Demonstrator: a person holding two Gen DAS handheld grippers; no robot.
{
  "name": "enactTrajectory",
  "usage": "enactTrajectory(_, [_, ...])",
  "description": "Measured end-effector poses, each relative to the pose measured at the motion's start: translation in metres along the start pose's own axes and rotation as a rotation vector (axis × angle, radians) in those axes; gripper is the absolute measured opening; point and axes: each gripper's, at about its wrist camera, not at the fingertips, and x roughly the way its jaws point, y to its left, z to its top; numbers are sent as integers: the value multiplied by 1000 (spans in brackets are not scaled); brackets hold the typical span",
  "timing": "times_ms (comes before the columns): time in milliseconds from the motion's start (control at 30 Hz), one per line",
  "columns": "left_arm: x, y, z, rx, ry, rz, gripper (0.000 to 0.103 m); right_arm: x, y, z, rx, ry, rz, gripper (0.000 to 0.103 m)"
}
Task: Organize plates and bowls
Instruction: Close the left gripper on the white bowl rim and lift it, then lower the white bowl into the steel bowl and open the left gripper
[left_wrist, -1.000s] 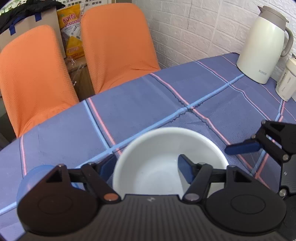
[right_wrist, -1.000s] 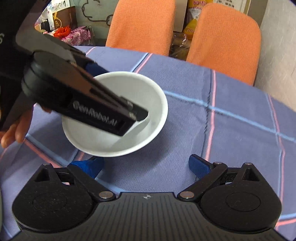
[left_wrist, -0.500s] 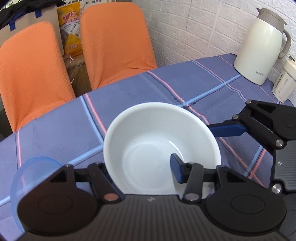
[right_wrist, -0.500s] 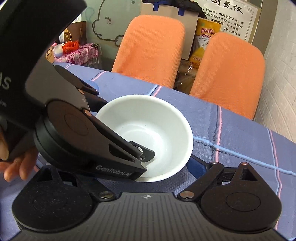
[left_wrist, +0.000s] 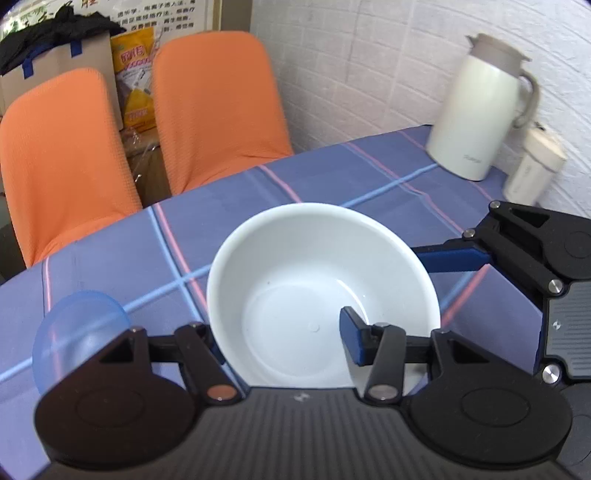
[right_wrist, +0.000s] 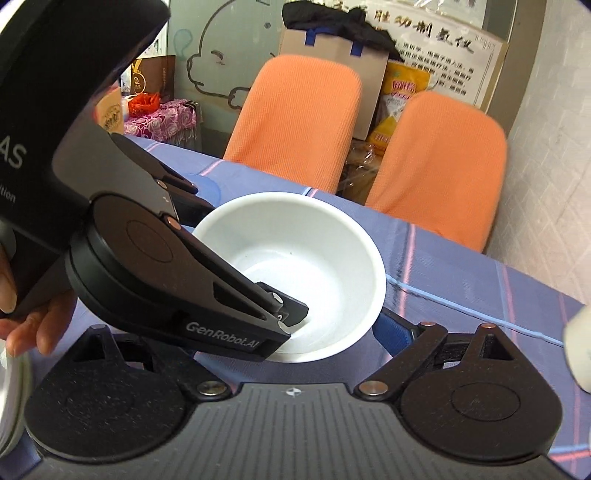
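Now lifted, white bowl (left_wrist: 321, 291), left tool (left_wrist: 284, 343) gripping

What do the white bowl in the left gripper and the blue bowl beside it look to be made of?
White bowl: opaque, smooth, semi-gloss with soft highlights and a small centre dimple like a moulding mark, so probably plastic or melamine, though glazed ceramic can't be ruled out.
Blue bowl: translucent, since the tablecloth stripes show through it; most likely thin tinted plastic.
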Motion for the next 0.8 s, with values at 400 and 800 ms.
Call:
enactTrajectory(400, [-64,-97,-75,48,9,-73,49,-105,39,-77,-15,46,-62,85])
enactTrajectory(800, [-61,-112,-115,68,33,-20,65,-111,47,-117,68,99,3,83])
